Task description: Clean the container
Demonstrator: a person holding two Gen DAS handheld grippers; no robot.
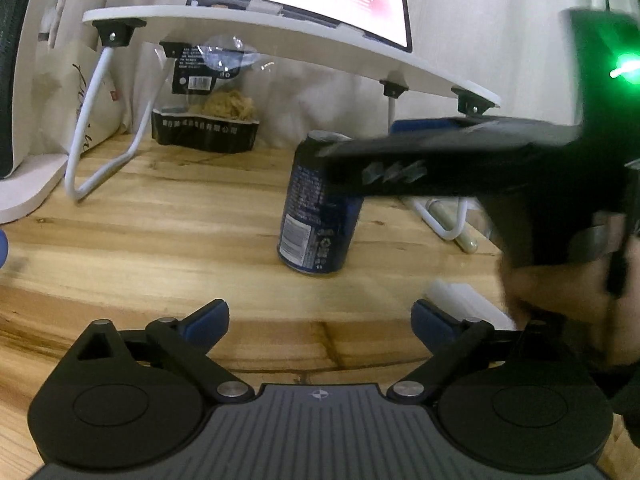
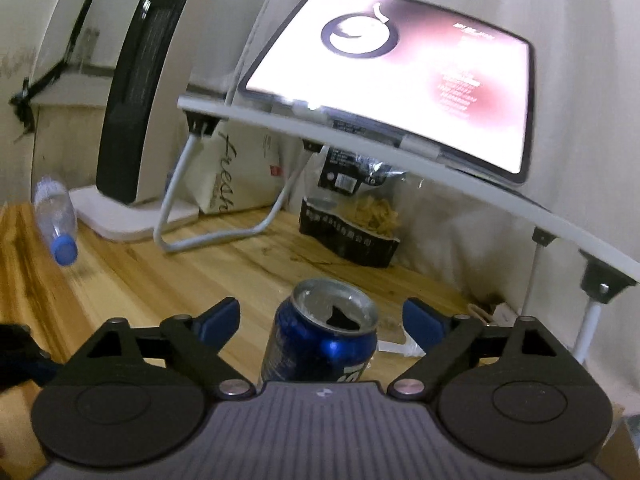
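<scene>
A dark blue drink can (image 1: 316, 232) stands upright on the wooden table (image 1: 160, 220), its top opened. My right gripper (image 1: 360, 144) reaches in from the right at the can's upper part, one black finger crossing in front of it. In the right wrist view the can (image 2: 320, 344) sits between that gripper's (image 2: 320, 306) blue pads (image 2: 222, 318), with a gap on each side, so it is open. My left gripper (image 1: 320, 312) is open low in front of the can, nothing between its fingers.
A white folding stand (image 1: 280, 40) carries a lit tablet (image 2: 400, 72) behind the can. Under it sits a snack bag (image 1: 208, 120). A plastic water bottle (image 2: 56, 216) lies at the left. A person's hand (image 1: 560, 292) holds the right gripper. A blurred white object (image 1: 460, 296) lies near it.
</scene>
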